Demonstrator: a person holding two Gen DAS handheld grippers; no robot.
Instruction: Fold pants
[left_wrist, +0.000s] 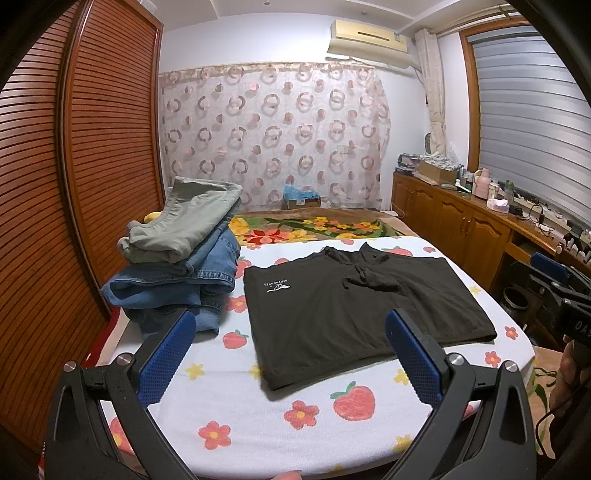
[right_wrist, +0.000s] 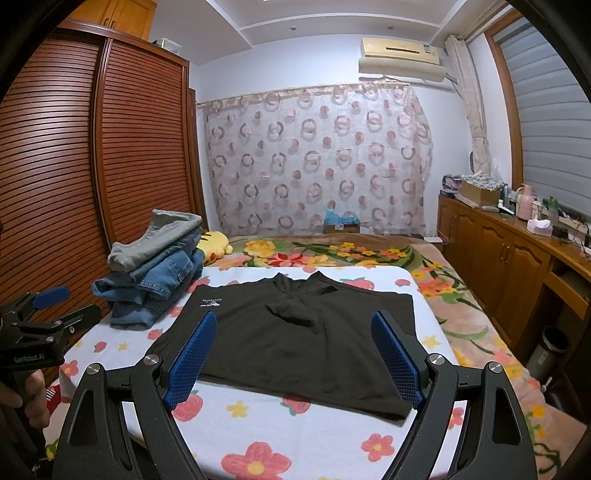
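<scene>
I saw left gripper (left_wrist: 291, 354) wide open, empty | right gripper (right_wrist: 293, 360) wide open, empty | black pants (left_wrist: 354, 306) lay flat on flowered cloth (left_wrist: 258, 413), at 12 o'clock of both | only right view showed yellow plush (right_wrist: 216, 245) behind folded stack (right_wrist: 155, 266) at 10 o'clock | cardboard box (left_wrist: 301, 201) held blue things.

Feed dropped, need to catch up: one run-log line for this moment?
left tongs: open, empty | right tongs: open, empty | black pants: flat on towel, untouched | folded pile: left
</scene>
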